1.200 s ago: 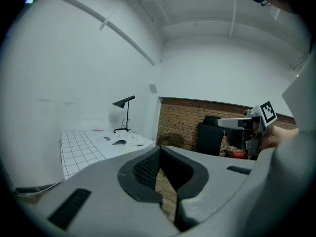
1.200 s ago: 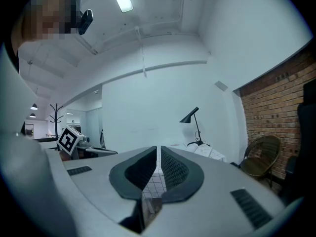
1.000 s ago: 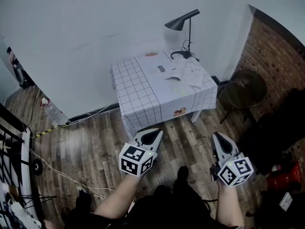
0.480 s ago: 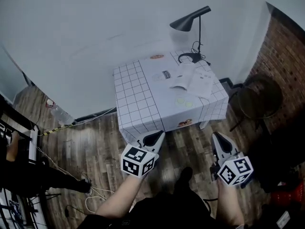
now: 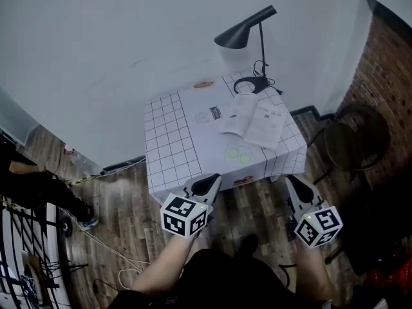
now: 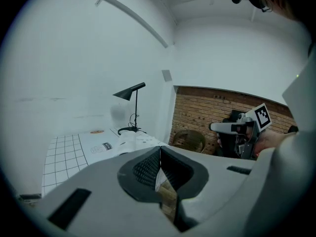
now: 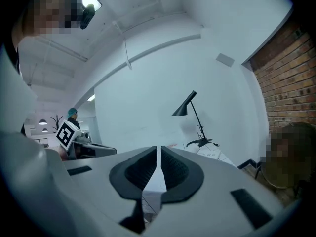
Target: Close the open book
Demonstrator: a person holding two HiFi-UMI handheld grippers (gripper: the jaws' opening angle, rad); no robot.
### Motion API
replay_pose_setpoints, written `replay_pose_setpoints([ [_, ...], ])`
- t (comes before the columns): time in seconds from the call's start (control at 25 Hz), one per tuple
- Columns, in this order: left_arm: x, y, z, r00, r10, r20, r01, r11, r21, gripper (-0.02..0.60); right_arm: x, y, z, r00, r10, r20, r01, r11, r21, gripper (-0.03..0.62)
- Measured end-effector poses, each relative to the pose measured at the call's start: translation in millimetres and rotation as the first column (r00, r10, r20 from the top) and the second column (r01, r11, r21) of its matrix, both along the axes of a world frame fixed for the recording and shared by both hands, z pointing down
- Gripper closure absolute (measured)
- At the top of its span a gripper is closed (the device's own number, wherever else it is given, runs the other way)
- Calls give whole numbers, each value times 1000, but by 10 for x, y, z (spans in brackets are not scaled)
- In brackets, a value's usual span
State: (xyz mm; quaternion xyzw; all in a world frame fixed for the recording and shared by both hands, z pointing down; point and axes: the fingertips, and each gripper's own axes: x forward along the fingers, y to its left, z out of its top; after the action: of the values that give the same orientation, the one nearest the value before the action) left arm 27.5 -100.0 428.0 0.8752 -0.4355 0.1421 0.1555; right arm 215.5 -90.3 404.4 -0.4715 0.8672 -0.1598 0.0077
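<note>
The open book [image 5: 253, 120] lies with white pages up on the right half of a small table [image 5: 168, 143] covered in a grid-pattern cloth. Both grippers hang over the wood floor just short of the table's near edge. My left gripper [image 5: 210, 179] is shut and holds nothing; it points at the table's front middle. My right gripper [image 5: 295, 181] is shut and empty too, below the table's near right corner. In the left gripper view the closed jaws of my left gripper [image 6: 159, 151] aim toward the book [image 6: 132, 139]. From the right gripper [image 7: 158, 151], the book [image 7: 211, 153] shows low at the right.
A black desk lamp [image 5: 244, 32] stands at the table's far right corner, its base [image 5: 248, 84] and cable just behind the book. A round dark chair [image 5: 356, 136] stands right of the table by a brick wall. Cables [image 5: 96, 240] run over the floor at left, where a person's legs [image 5: 38, 188] show.
Both grippers have come closer to the table; its near edge now lies just ahead of their tips. A person's legs have come into view at the left. Both grippers stayed shut.
</note>
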Motion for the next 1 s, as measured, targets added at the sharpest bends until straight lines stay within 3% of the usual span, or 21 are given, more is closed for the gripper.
replay_pose_setpoints([
  [0.32, 46, -386, 47, 1000, -2, -3, 2, 1000, -13, 571, 38, -395, 102, 1000, -8, -25, 7, 1000, -27, 571],
  [1.0, -653, -1465, 288, 994, 100, -44, -102, 994, -32, 571, -1030, -1438, 486, 980, 1, -199, -22, 994, -103, 522],
])
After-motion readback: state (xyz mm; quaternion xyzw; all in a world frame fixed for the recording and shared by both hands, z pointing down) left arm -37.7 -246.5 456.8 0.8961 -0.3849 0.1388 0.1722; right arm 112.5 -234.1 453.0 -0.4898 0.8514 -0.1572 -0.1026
